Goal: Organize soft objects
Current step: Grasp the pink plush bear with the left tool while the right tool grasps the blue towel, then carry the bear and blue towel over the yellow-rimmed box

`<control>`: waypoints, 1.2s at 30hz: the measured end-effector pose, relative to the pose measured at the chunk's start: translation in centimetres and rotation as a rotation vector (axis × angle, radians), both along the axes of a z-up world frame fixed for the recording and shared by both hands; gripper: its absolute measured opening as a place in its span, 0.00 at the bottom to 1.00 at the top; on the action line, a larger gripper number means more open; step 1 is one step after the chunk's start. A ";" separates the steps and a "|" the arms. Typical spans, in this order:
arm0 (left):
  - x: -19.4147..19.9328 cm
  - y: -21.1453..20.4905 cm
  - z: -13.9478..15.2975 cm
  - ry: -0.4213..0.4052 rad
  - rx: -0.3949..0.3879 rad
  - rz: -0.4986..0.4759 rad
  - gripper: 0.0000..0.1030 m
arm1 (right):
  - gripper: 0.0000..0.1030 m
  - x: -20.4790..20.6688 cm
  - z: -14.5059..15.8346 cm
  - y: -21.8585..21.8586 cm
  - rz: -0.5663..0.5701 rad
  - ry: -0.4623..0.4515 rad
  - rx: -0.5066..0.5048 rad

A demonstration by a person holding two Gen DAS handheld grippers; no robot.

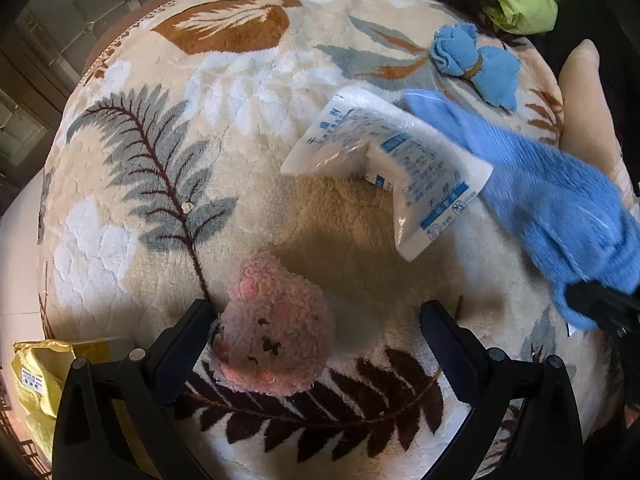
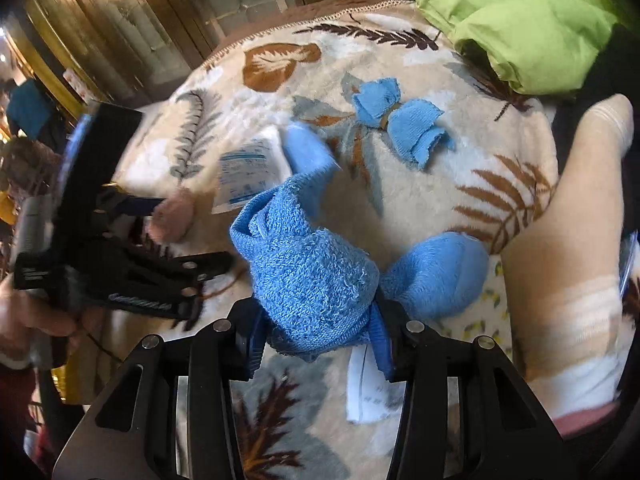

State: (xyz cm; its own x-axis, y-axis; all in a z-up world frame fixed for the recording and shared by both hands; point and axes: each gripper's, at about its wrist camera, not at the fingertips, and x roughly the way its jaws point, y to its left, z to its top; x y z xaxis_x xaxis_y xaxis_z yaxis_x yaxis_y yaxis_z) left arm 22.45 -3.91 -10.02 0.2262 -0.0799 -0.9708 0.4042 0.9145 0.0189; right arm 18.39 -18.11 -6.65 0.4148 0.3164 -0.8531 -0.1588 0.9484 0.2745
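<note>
Blue towel [image 2: 316, 280] bunched in right hand-held gripper [image 2: 320, 344], far end motion-blurred.

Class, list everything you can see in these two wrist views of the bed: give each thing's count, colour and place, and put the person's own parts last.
Blanket: one, cream with leaf print, under everything.
Plush toy: one, pink, between the open left fingers.
Desiccant packet: one, white with blue print, mid-blanket.
Towel: one, blue terry, clamped in the right gripper.
Tied cloth: one, blue, banded at the middle, far side of the blanket.
Fabric: one heap, lime green, far corner.
Bag: one, yellow, beside the bed.
Left gripper: black, open.
Right gripper: black, shut on the towel.
Hand: one, holding the left gripper.
</note>
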 end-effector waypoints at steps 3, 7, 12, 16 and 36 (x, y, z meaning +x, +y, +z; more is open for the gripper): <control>-0.3 1.3 1.0 -0.021 -0.032 0.027 0.63 | 0.42 -1.2 0.7 0.0 -0.014 -0.010 0.034; -1.0 1.1 2.2 -0.007 -0.057 0.009 0.40 | 0.42 -2.6 1.4 -0.2 -0.041 -0.019 0.073; -2.5 1.6 2.8 -0.012 -0.068 0.012 0.37 | 0.42 -4.1 1.8 -0.5 -0.070 -0.020 0.123; -4.3 2.5 3.7 -0.035 -0.075 0.025 0.37 | 0.42 -5.3 2.6 -0.6 -0.081 -0.032 0.145; -12.0 11.0 11.2 -0.162 -0.153 0.144 0.38 | 0.42 -7.2 7.6 2.9 -0.028 -0.094 0.238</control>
